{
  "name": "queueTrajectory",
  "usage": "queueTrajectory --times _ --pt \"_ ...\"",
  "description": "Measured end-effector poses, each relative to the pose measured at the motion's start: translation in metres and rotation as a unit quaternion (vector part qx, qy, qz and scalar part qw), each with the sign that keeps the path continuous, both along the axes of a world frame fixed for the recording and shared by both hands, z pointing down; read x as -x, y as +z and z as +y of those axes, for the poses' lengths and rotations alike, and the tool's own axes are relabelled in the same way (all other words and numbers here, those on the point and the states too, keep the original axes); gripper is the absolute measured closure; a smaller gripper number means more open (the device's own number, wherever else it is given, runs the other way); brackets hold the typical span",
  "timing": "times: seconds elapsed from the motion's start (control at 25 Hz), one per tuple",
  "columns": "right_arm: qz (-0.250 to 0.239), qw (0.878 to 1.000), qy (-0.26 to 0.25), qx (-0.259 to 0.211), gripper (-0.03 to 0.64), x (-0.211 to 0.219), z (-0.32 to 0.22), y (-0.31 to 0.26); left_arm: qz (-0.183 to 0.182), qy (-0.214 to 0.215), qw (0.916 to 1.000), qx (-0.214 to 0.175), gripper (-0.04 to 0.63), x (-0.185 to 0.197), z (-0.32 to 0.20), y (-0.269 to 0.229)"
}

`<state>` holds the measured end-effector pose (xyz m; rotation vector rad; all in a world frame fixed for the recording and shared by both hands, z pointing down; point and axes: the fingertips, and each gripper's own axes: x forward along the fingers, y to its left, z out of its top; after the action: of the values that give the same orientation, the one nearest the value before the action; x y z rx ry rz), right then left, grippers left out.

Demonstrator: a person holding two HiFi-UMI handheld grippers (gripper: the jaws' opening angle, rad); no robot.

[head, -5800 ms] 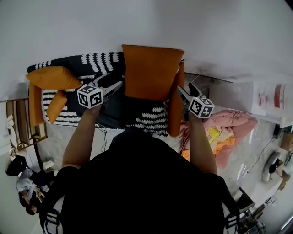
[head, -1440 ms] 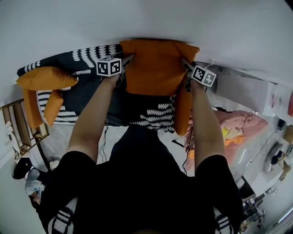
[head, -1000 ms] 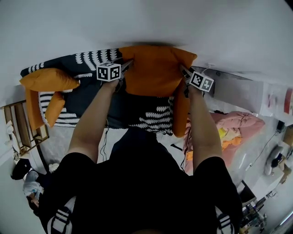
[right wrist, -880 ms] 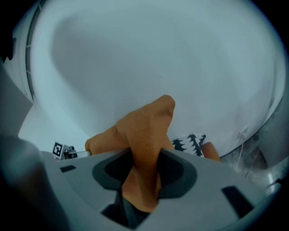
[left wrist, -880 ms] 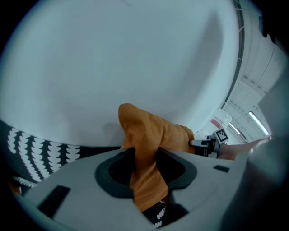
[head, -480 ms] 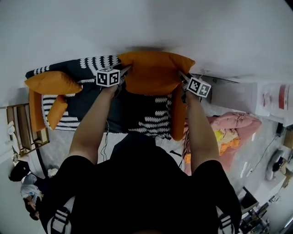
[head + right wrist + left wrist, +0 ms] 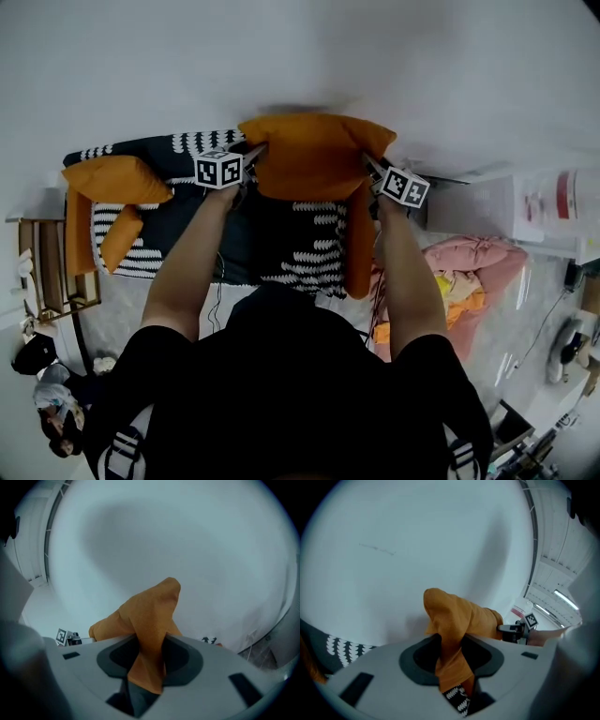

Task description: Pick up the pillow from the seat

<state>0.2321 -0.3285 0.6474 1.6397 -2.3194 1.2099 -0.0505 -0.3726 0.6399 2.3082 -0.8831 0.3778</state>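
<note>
An orange pillow (image 7: 314, 155) hangs in front of the white wall, above the black-and-white patterned seat (image 7: 291, 246). My left gripper (image 7: 255, 151) is shut on the pillow's left upper corner, and my right gripper (image 7: 367, 162) is shut on its right upper corner. In the left gripper view the orange fabric (image 7: 454, 620) is bunched and pinched in the left gripper (image 7: 451, 660). The right gripper view shows the same: a peak of pillow fabric (image 7: 150, 616) clamped in the right gripper (image 7: 147, 663). The other gripper's marker cube (image 7: 529, 619) shows across the pillow.
Two more orange pillows (image 7: 117, 178) (image 7: 120, 236) lie at the seat's left end. An orange cushion (image 7: 358, 234) stands along its right side. A pink bundle (image 7: 473, 267) lies on the floor to the right, a wooden rack (image 7: 42, 272) to the left.
Earlier both grippers stood open beside the pillow on the seat. They have since shut on its upper corners, and the pillow has come up off the seat.
</note>
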Motion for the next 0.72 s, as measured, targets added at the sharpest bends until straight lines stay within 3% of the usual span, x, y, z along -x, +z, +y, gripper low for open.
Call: queueTrajectory --times 0.72 --pt "-0.002 0.998 -0.027 -0.06 0.477 0.001 0.068 -0.092 0.013 -0.002 0.9985 -0.054 0.448 0.0 0.071 -0.088"
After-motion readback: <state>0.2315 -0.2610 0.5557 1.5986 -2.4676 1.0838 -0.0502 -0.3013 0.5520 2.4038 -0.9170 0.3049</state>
